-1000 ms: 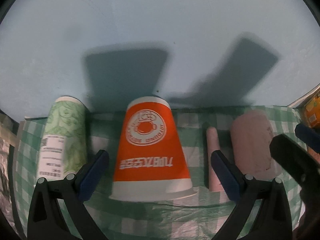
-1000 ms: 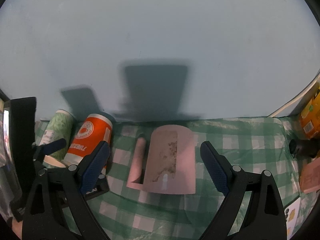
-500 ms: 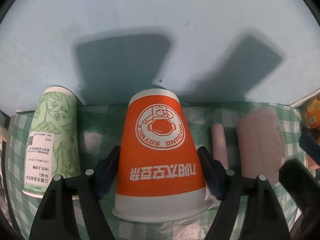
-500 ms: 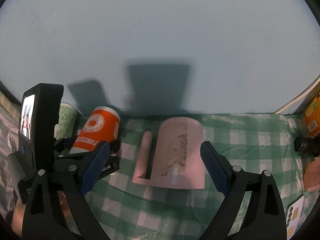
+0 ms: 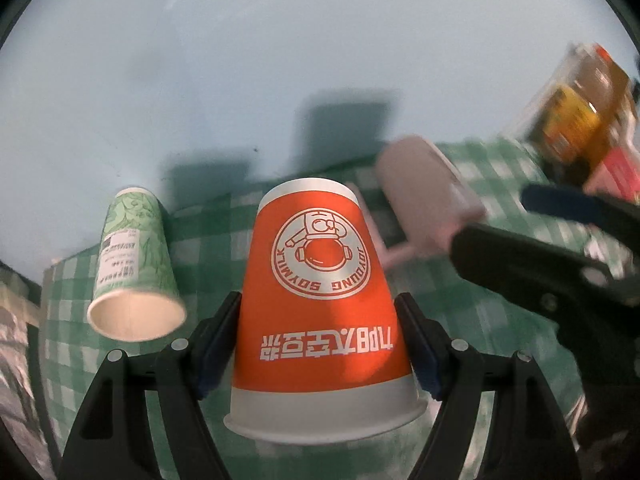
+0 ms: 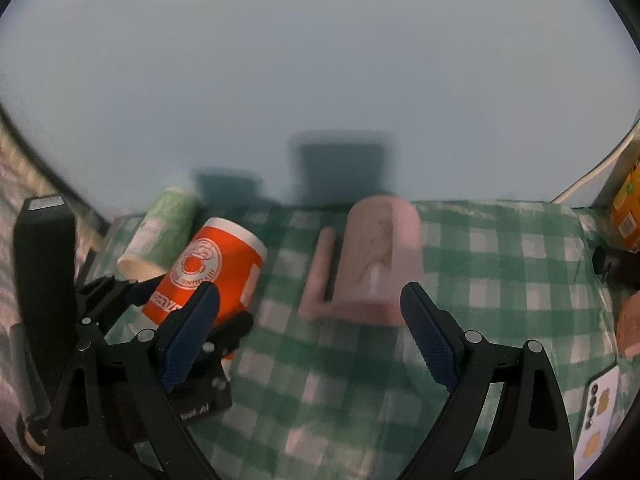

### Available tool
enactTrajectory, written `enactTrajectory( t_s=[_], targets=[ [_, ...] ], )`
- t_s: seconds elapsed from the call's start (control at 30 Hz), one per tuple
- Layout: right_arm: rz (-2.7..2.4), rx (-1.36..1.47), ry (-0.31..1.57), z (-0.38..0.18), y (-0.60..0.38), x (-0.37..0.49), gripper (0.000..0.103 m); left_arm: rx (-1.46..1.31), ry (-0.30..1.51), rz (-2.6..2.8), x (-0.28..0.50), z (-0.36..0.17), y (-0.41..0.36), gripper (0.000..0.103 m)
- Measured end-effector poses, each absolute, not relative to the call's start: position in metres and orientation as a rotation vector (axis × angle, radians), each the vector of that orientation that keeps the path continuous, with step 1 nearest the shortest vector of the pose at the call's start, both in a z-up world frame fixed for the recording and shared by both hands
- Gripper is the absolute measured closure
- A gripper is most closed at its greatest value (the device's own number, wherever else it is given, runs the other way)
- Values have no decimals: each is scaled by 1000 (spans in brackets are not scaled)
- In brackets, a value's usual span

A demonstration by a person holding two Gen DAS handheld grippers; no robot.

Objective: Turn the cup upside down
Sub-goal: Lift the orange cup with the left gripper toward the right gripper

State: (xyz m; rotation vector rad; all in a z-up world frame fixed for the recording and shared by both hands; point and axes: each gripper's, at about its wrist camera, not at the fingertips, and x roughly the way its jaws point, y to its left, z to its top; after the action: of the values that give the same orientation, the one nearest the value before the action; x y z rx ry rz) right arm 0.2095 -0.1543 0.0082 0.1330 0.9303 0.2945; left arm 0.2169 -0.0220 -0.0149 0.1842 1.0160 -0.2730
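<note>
My left gripper (image 5: 318, 338) is shut on an orange paper cup (image 5: 318, 300) with a white rim, holding it off the cloth and tilted, base pointing away. The same cup shows in the right wrist view (image 6: 208, 268), tilted in the left gripper. A green paper cup (image 5: 134, 256) stands upside down at the left and looks tilted with its mouth showing; it also shows in the right wrist view (image 6: 162, 232). A pink mug (image 6: 378, 260) stands upside down on the checked cloth, ahead of my right gripper (image 6: 310, 332), which is open and empty.
A green and white checked cloth (image 6: 500, 272) covers the table. A pale wall (image 6: 320, 80) rises close behind. Orange and yellow packages (image 5: 580, 120) stand at the right edge. A phone (image 6: 600, 412) lies at the lower right.
My left gripper closed on the orange cup, lifted it and began tilting it. The right gripper stayed open and drew back a little from the pink mug.
</note>
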Motion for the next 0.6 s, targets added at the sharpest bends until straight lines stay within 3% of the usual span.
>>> enactTrajectory(
  t_s=[0.33, 0.6],
  targets=[
    [379, 65, 1002, -9, -150, 161, 12, 262, 1049, -370, 144, -35, -33, 26],
    [407, 74, 1086, -38, -144, 135, 12, 248, 1090, -389, 130, -62, -37, 25]
  ],
)
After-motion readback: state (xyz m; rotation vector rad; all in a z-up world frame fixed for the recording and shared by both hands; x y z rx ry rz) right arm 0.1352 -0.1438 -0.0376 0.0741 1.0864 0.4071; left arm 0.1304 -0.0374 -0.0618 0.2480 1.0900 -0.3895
